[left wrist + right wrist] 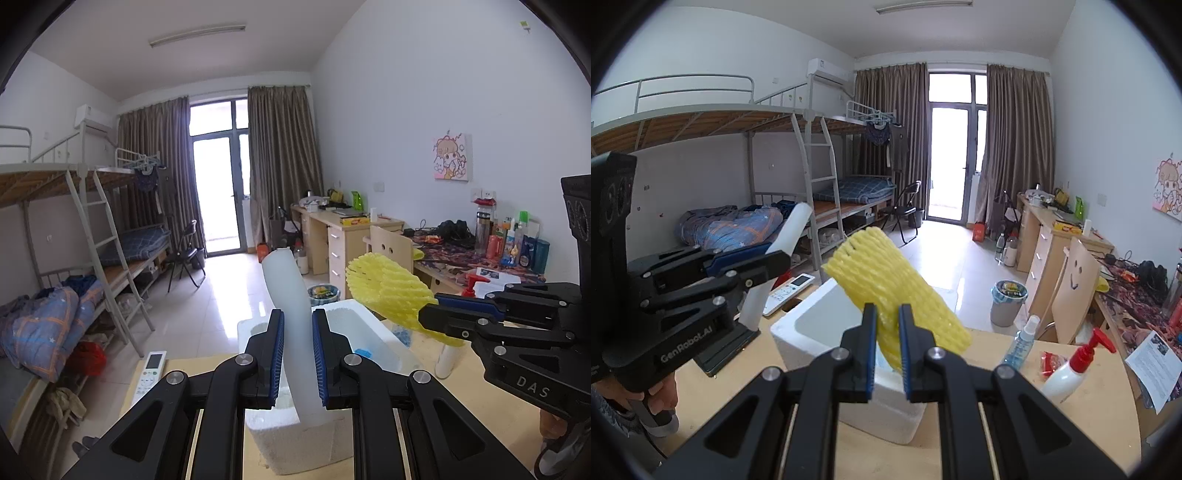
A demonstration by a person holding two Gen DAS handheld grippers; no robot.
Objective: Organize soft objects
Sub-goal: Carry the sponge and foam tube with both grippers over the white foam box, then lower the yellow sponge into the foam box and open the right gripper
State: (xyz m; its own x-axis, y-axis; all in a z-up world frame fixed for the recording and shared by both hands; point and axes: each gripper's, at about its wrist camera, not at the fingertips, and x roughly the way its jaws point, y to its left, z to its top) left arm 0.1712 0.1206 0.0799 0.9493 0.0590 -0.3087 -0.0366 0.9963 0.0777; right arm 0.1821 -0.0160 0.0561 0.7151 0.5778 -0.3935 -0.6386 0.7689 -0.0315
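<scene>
Dorm desk, white foam box (369,321): my left gripper (298,354) clamps upright white foam tube (286,288); right gripper (887,350) pinches yellow foam net (886,284), both directly above box.

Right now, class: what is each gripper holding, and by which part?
The left gripper pinches the white foam tube near its lower end; the right gripper pinches the yellow foam net at its lower end.

Both my wrist cams sit close behind their fingers, looking level down the room toward the glass balcony door (218,177). Each catches the other from the side, and they share the white rectangular foam box (798,328) on the bench.
</scene>
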